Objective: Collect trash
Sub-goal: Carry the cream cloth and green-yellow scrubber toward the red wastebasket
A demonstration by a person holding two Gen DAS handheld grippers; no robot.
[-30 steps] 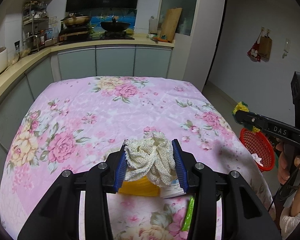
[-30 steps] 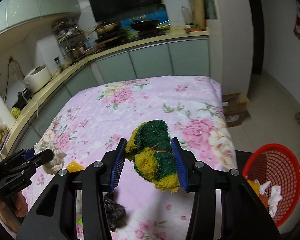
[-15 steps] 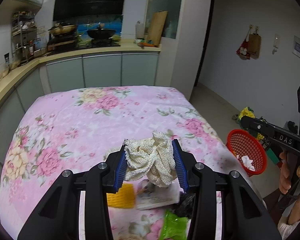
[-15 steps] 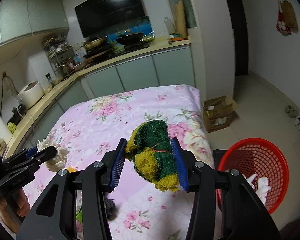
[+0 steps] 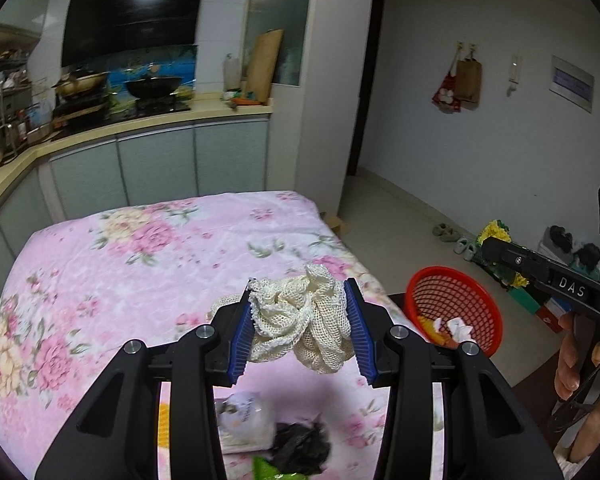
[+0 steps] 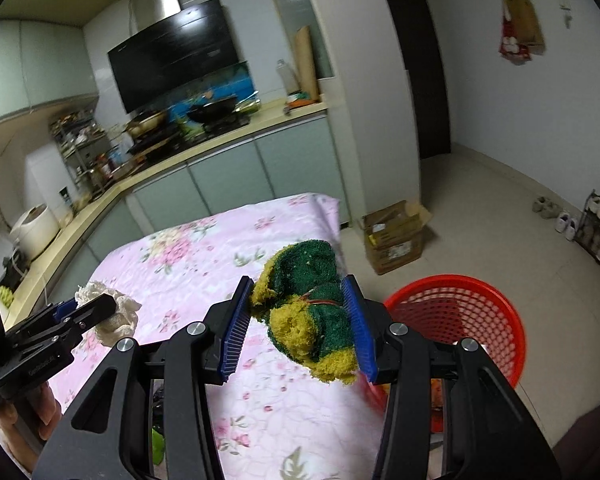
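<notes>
Carrying trash to the red basket (image 6: 456,320) was the step in hand, it seemed. Two claws were seen, one in each hand. The left gripper (image 5: 300,332) was closed part way on a cream net cloth (image 5: 300,324), which was squeezed between its blue pads and held up above the pink flowered cover (image 5: 120,260), to the left of the basket. The right gripper (image 6: 300,328) was closed part way on a green and yellow sponge (image 6: 308,312), which was held up nearer the basket, just left of its rim.

One basket was seen, down on the floor by the corner of the cover. Some white scraps and something orange were already lying in it.

Next, each claw likely needed to be brought right over the basket and opened wide, so the soft thing could fall inside and not catch on the rim.

More trash was left on the cover, farther from the basket: one white wrapper (image 5: 242,424), one black crumpled bag (image 5: 300,448), one green packet (image 5: 266,470) and one yellow thing (image 5: 163,424).
</notes>
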